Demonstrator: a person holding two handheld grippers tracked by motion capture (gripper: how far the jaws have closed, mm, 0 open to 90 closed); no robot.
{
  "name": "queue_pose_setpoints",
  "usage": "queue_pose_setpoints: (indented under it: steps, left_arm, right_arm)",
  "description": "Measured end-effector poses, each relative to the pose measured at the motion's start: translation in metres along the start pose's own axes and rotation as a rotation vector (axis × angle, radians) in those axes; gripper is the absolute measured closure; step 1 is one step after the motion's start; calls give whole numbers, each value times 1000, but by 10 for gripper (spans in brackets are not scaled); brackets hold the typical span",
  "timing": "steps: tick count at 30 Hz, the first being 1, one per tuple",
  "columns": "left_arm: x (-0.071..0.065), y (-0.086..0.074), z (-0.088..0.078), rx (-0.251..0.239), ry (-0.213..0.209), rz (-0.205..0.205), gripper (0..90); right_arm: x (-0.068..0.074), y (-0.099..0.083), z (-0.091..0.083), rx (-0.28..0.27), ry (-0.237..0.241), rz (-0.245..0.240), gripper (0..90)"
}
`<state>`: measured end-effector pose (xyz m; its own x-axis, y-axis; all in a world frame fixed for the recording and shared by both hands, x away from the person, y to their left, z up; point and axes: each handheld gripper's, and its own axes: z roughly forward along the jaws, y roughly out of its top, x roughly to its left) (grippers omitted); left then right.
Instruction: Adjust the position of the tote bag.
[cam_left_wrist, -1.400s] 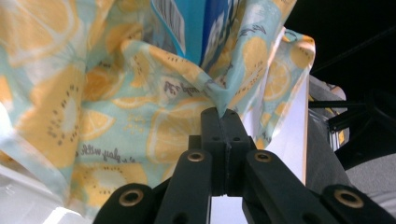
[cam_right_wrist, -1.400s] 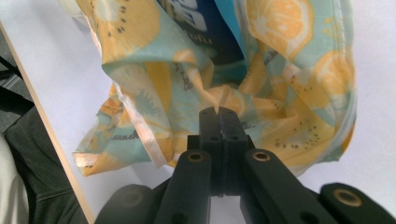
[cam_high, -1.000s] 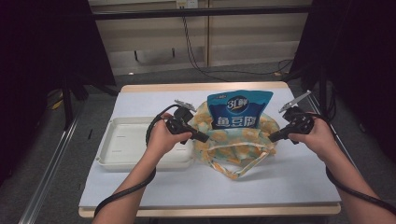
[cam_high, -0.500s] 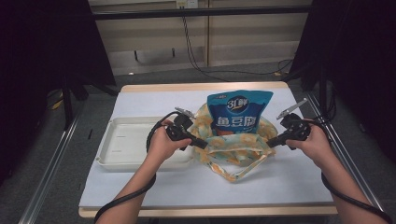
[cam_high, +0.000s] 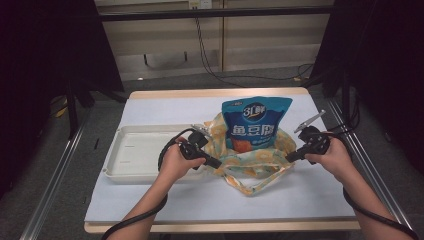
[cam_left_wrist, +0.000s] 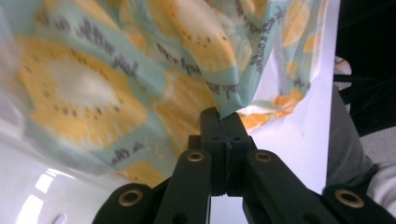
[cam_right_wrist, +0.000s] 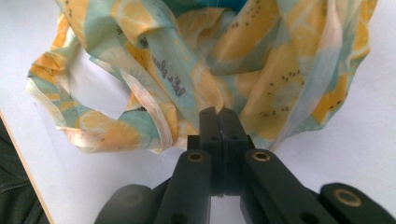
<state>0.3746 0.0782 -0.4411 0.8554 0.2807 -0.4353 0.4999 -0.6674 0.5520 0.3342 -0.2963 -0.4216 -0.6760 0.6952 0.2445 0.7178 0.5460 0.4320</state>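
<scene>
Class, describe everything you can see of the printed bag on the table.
The bag is thin, glossy film, pale teal with yellow lemon slices and lines of dark script. It is crumpled and slumped low on the white table, its mouth open, handle loops trailing toward the near edge. A blue snack pouch stands upright in it. The left gripper is shut on its left rim and the right gripper on its right rim. A white tray lies just to its left.

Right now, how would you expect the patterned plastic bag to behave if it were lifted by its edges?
The patterned plastic bag looks thin and crumpled, so probably floppy. The snack pouch standing in it may tip as the bag sags.
</scene>
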Motion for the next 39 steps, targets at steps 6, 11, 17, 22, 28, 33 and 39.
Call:
queue_pose_setpoints:
  steps: [6,11,17,22,28,33,39]
  left_arm:
    - [1,-4,4,35,17,3,863]
    - [1,-6,-2,3,27,-23,749]
    - [-3,-4,-15,-10,19,-37,633]
    - [-2,-1,-30,-26,35,-22,554]
    - [6,3,-45,-62,88,-41,502]
    - [17,13,-55,-93,147,-38,517]
    - [31,24,-55,-120,159,-53,527]
  right_arm:
    - [1,-1,3,4,0,3,900]
    - [-1,-3,2,-11,11,4,875]
    - [3,-2,-7,-40,-2,1,719]
    - [7,3,-19,-61,-3,-2,641]
    - [6,7,-33,-98,-12,-2,575]
    - [-2,12,-37,-122,-28,15,560]
    - [-10,20,-35,-128,-57,38,517]
